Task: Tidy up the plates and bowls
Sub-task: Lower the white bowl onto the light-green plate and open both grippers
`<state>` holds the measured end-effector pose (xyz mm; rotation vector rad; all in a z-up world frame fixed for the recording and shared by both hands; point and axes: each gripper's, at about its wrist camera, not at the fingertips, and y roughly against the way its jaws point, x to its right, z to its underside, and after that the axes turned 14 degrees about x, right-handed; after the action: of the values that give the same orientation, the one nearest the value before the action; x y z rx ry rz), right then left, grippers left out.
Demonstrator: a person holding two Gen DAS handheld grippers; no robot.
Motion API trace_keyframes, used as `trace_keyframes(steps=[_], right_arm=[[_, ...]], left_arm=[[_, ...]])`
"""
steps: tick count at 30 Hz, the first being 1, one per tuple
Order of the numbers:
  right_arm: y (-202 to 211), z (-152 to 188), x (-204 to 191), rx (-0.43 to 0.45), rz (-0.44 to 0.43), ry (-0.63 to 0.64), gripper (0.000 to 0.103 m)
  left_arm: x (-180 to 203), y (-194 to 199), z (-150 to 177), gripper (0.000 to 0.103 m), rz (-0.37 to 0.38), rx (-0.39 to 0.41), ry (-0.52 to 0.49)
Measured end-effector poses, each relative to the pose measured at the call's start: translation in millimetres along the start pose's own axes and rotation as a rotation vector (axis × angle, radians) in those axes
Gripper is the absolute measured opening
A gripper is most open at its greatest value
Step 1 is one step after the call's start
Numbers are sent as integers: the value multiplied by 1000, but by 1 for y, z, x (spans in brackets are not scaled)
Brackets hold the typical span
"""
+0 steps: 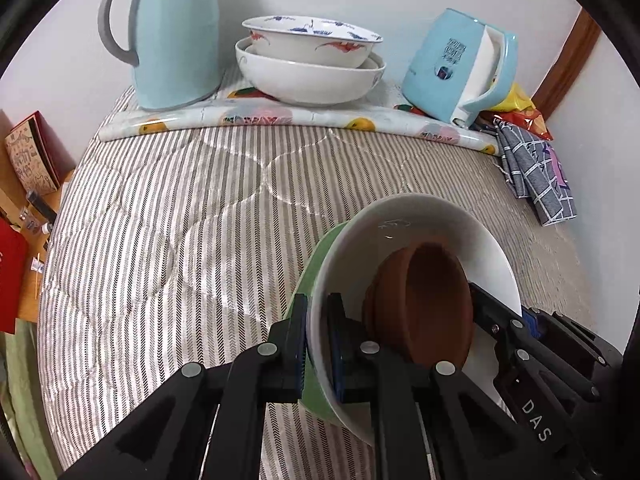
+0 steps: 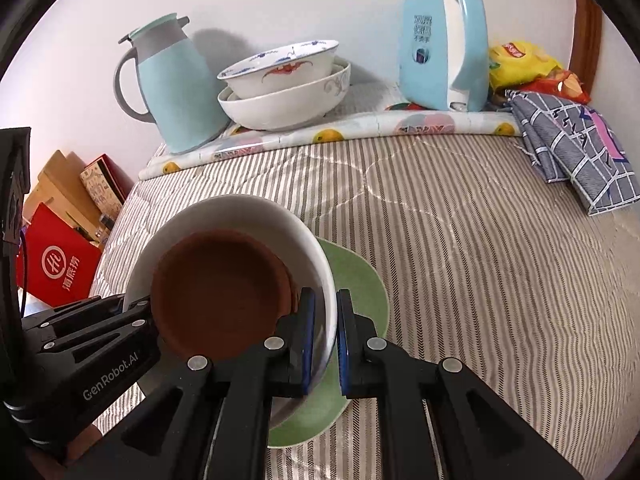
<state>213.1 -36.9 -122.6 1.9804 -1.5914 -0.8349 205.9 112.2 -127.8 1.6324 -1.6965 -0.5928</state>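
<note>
The left gripper [image 1: 318, 344] has its two fingers clamped on the rim of the white bowl [image 1: 420, 216], one pad outside the wall and one inside, so it holds the bowl at its left edge. The right gripper [image 2: 324, 340] does the same on the opposite side of the white bowl [image 2: 240, 208]: its blue-padded fingers pinch the rim with the wall between them, narrow and gripping.

Inside the white bowl sits a brown bowl [image 1: 428, 300], tilted against the inner wall; the right wrist view shows the same brown bowl [image 2: 220, 292] filling most of the white one. Under the white bowl lies a green plate [image 2: 360, 284], its edge showing just beside the left gripper's outer finger as a green band [image 1: 320, 256].

The white bowl is over the near part of a striped quilted cloth [image 1: 180, 220]. Beyond the white bowl, at the far edge against the wall, stand two stacked patterned bowls [image 1: 308, 60] on a fruit-print mat [image 1: 256, 118]. Left of that stack is a pale blue thermos jug [image 1: 176, 36]; right of it a blue electric kettle [image 1: 452, 64]. Further right lie a checked cloth [image 1: 532, 168] and snack packets [image 2: 520, 64].
</note>
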Motion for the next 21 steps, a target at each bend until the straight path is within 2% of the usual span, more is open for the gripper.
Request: trace_keyframes(steps=[6,21], right_arm=[[-14,5,2,-24,5,2,10],[-16,4,9,-32,-12,11,14]], left_arm=[[-1,-13,4,10,7,-22,-1],[-3,-17,4,10,23,-25,24]])
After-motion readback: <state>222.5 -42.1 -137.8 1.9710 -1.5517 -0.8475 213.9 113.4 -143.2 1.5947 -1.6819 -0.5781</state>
